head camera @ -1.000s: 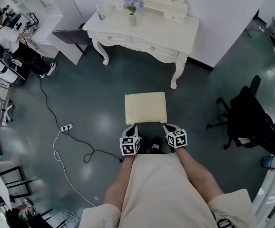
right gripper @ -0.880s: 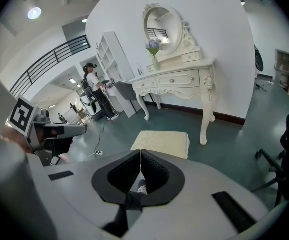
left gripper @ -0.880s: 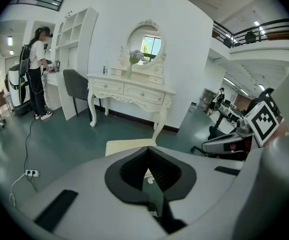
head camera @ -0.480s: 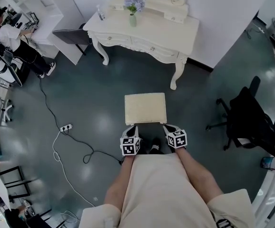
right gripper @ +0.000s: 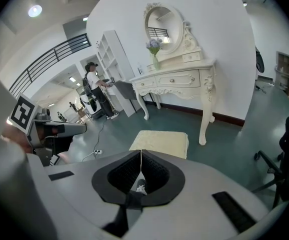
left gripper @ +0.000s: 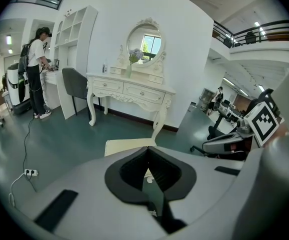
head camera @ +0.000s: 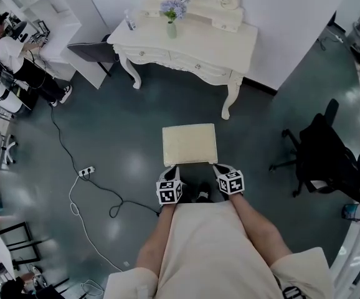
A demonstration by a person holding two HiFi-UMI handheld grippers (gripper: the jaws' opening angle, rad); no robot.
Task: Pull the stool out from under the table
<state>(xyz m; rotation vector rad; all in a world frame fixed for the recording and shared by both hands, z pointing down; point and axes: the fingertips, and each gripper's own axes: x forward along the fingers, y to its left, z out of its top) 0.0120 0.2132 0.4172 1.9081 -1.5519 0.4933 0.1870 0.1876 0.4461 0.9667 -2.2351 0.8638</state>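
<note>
No legible text or numbers anywhere; only wordless square markers on the left tool (head camera: 175, 166) and right tool (head camera: 215, 165).

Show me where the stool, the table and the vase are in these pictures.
stool (head camera: 190, 143), head view, middle of the seat.
table (head camera: 227, 39), head view, bare right part of the top.
vase (head camera: 171, 29), head view, its body.

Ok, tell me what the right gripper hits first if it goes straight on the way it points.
The stool: the right gripper, jaws shut, points down at its near edge. It looks very close, perhaps touching; depth is unclear.
</note>
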